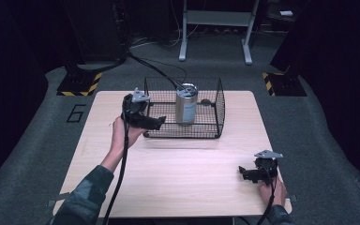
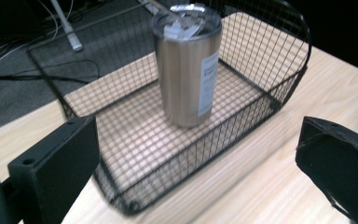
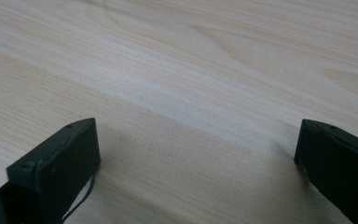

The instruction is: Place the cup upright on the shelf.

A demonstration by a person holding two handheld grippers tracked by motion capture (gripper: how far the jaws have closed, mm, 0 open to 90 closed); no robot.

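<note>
A steel tumbler point(image 1: 186, 103) with a clear lid stands upright inside a black wire basket point(image 1: 215, 126) at the back middle of the wooden table point(image 1: 178, 168). My left gripper point(image 1: 158, 123) hovers at the basket's left front corner, open, nothing between its jaws. In the left gripper view the tumbler point(image 2: 187, 65) stands in the basket point(image 2: 279, 88) ahead of the open gripper point(image 2: 200, 154). My right gripper point(image 1: 242, 172) rests low near the table's front right, open and empty. In the right gripper view the open gripper point(image 3: 198, 154) is over bare table point(image 3: 182, 70).
The floor around the table is grey carpet. A metal stand point(image 1: 215, 28) is behind the table, with yellow-black striped bases point(image 1: 79, 84) at the back left and right. A cable point(image 1: 159, 68) runs from the floor toward the basket.
</note>
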